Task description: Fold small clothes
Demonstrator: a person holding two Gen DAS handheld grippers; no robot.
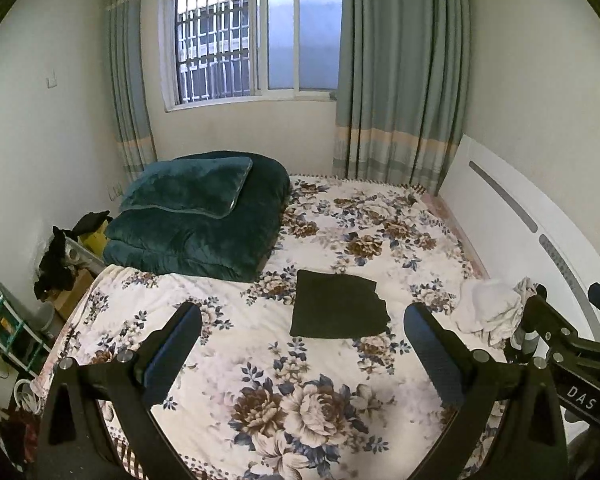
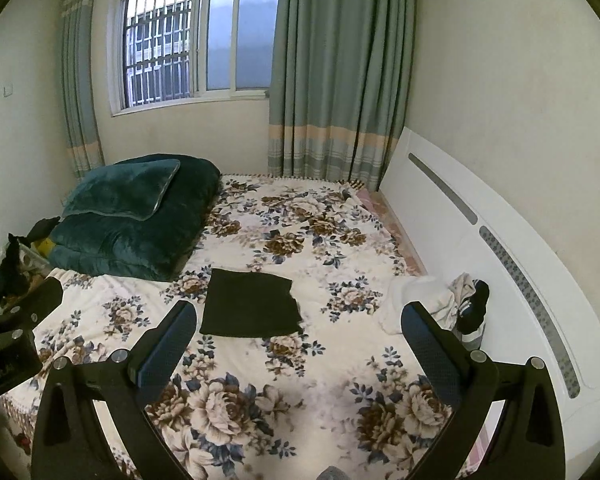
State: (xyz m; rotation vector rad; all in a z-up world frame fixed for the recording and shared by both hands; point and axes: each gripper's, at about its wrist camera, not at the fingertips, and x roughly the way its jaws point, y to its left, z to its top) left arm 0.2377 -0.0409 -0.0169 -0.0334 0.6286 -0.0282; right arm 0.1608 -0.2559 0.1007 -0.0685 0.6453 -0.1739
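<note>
"DAS" marks the right tongs [image 2: 300, 332]; both they and the left tongs [image 1: 302, 334] gape empty, square black folded cloth [image 1: 338, 306] just ahead on the floral bed [image 1: 300, 400]

Cool, dim daylight enters through the barred, white-framed window [image 1: 256, 36] at the far wall; its upper panes glare nearly white. The pale walls look greenish and unevenly lit. Shadows on the floral bedspread [image 1: 300, 360] are soft. Both fisheye views bend straight lines strongly and darken to black at the corners. Near flowers in the right wrist view look slightly smeared.
</note>
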